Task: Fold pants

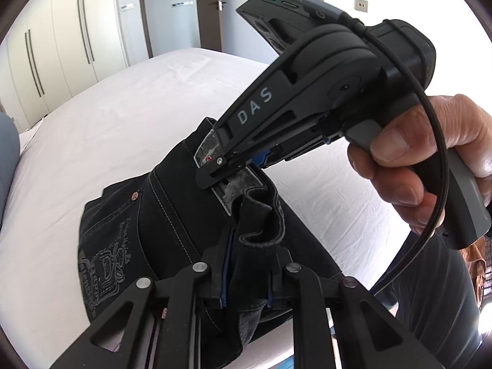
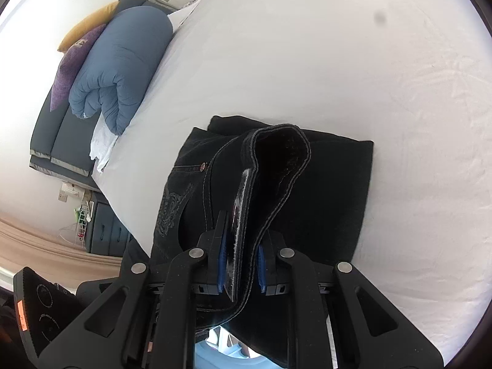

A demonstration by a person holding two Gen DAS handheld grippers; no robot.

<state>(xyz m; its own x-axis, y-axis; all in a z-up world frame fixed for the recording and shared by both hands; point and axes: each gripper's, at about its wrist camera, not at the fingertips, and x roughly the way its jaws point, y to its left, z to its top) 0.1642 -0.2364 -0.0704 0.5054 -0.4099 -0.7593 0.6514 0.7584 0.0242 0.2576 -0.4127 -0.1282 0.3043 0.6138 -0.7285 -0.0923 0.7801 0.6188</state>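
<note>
Black pants (image 2: 323,184) on white bed (image 2: 369,61), folded; hem clamped by left tool (image 1: 246,286) and right tool (image 2: 240,264); lower edge cut off at 6 o'clock.

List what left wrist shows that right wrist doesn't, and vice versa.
Left wrist only: the right gripper from outside, shut on the waistband, the person's hand on its handle, wardrobe doors and a door.

Right wrist only: a rolled blue duvet, purple and yellow pillows, and dark drawers by the floor.

Both: black jeans on the white bed, pinched between that camera's own fingers.
</note>
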